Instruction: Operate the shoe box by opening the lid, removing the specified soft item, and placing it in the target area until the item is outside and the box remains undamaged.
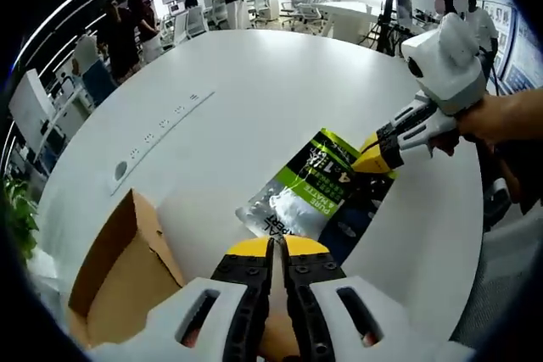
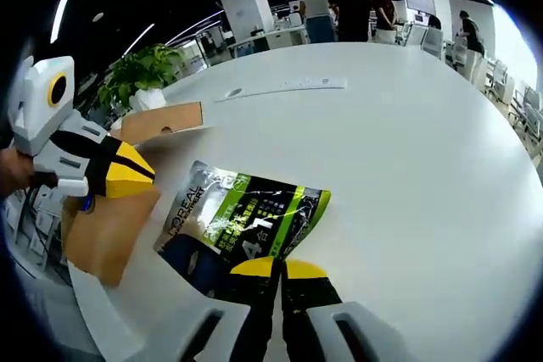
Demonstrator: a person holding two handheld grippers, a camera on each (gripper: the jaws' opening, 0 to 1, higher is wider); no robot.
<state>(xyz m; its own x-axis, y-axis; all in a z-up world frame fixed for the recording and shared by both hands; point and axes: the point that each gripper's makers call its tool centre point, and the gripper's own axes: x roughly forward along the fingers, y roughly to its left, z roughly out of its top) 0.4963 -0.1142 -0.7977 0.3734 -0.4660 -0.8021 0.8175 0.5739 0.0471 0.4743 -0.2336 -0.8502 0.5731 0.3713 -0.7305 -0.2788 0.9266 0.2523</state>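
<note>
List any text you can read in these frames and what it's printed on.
"L'OREAL" in white letters on the green and black pouch.
A large "4" on the same pouch.
"PURE & MATTE" seems to run along its green band in the left gripper view, but it is hard to make out.
The rest of the pouch's print is too small to read.

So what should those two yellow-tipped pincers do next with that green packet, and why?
Probably open the right gripper and draw back: the packet already lies flat on the white table, outside the cardboard box. The left gripper looks shut, not holding it.
</note>
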